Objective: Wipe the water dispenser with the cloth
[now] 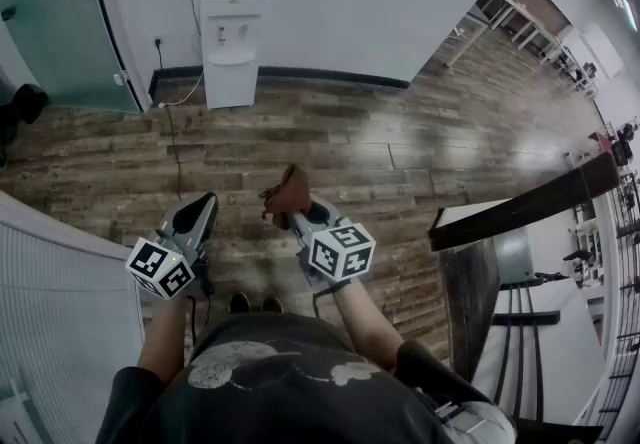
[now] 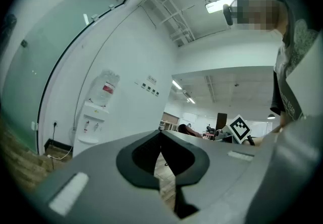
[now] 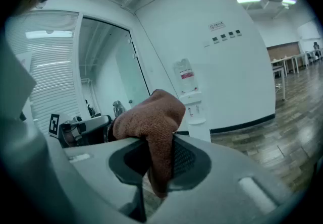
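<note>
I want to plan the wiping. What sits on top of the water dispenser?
A clear water bottle with a red label stands on the water dispenser. Its neck cannot be seen where it enters the dispenser's top.

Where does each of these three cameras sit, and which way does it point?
Head view: on the person's head, facing down at the floor, forearms, the left gripper, right gripper and, ahead, the water dispenser.
Left gripper view: rides the left gripper, looks over its shut, empty jaws toward the dispenser; person's torso at right.
Right gripper view: rides the right gripper, looks over jaws clamping the cloth.
Shared: all show the dispenser.
</note>
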`<action>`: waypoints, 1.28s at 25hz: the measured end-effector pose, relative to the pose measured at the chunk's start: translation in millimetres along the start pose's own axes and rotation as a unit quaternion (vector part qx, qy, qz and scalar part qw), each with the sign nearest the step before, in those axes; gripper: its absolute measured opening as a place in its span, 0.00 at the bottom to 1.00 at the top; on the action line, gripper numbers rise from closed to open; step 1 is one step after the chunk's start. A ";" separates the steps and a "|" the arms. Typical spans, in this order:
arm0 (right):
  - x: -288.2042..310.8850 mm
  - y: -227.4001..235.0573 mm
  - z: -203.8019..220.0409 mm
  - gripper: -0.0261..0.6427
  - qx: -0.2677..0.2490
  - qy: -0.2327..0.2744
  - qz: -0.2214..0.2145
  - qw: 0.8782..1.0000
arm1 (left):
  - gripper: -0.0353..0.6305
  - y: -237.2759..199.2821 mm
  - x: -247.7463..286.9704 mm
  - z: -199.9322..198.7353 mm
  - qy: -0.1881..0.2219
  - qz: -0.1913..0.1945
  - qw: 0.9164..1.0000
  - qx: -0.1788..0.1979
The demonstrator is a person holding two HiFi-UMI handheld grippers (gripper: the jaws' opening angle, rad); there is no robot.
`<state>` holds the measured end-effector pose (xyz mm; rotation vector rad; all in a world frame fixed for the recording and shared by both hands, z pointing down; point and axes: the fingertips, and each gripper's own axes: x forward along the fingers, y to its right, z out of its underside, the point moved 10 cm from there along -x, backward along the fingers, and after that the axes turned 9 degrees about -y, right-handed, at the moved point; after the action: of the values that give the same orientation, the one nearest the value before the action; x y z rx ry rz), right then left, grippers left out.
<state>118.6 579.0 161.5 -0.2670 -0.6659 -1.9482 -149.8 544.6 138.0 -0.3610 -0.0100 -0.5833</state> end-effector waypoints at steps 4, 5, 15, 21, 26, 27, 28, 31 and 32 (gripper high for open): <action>6.8 1.4 -1.5 0.12 -0.005 0.002 -0.001 1.000 | 0.06 -8.4 3.7 4.6 -0.006 -0.010 1.000 0.028; 7.8 1.6 -1.2 0.12 -0.005 0.002 -0.002 1.000 | 0.06 -8.9 3.6 4.1 -0.007 -0.011 0.999 0.032; 11.6 -1.8 3.5 0.12 -0.007 -0.007 0.000 1.000 | 0.06 -15.7 -2.9 8.0 -0.020 -0.016 0.999 0.035; 24.4 0.7 2.5 0.12 -0.014 -0.017 0.012 1.000 | 0.06 -29.6 -6.6 12.2 -0.021 -0.017 0.999 0.023; 42.4 -0.3 7.4 0.12 0.002 -0.028 0.024 0.999 | 0.06 -47.8 -14.3 16.3 -0.024 -0.019 0.999 0.012; 46.5 -0.1 6.6 0.12 0.004 -0.030 0.026 0.999 | 0.06 -51.8 -13.9 15.3 -0.022 -0.019 1.000 0.009; 50.2 -0.1 5.6 0.12 0.006 -0.033 0.027 0.999 | 0.06 -54.7 -13.3 14.6 -0.021 -0.018 1.000 0.005; 63.0 1.3 2.2 0.12 0.000 -0.039 0.026 0.999 | 0.06 -61.8 -9.0 14.8 -0.028 -0.012 1.000 -0.002; 67.8 2.9 0.0 0.12 -0.003 -0.040 0.024 0.999 | 0.06 -65.3 -6.2 17.3 -0.031 -0.010 0.999 -0.003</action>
<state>90.0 526.5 193.6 -0.3636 -0.7006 -1.9014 -188.7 503.2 175.1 -0.3852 -0.0718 -0.5922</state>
